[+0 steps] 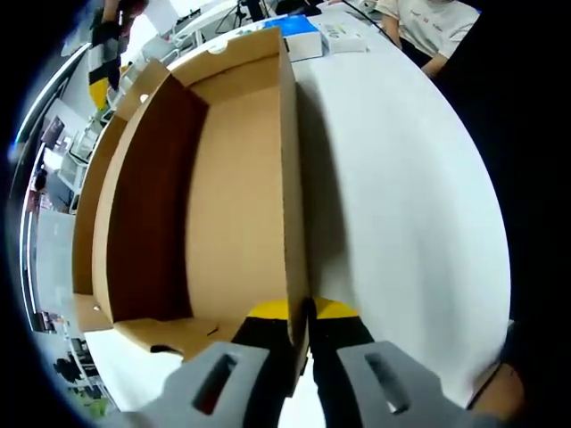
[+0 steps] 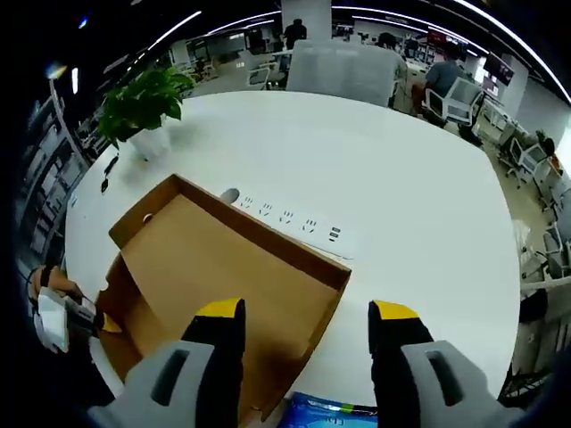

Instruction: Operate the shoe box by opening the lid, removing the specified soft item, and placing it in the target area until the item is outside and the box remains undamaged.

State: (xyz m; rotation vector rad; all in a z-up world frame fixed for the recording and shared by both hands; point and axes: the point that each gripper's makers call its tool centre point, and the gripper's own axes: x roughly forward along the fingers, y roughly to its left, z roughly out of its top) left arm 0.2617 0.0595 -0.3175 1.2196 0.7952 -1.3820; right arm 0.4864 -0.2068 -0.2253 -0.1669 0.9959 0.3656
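Note:
The brown cardboard shoe box [image 1: 232, 187] lies open on the white table [image 1: 401, 205], and its inside looks bare. My left gripper [image 1: 301, 312] is shut on the near end of the box's right wall, one yellow-tipped finger on each side. A blue and white packet [image 1: 296, 36] lies on the table past the box's far end. In the right gripper view the box [image 2: 214, 267] is below my right gripper [image 2: 307, 314], which hangs open above the box's edge with nothing between its fingers. The blue packet [image 2: 326, 415] shows at the bottom edge. The left gripper [image 2: 62, 316] holds the box at the left.
A white power strip [image 2: 285, 218] lies along the box's far side. A potted plant [image 2: 143, 107] stands near the table's back left. A small white carton [image 1: 343, 37] sits beside the packet. A person [image 1: 437, 22] sits at the table's end. Office chairs stand beyond.

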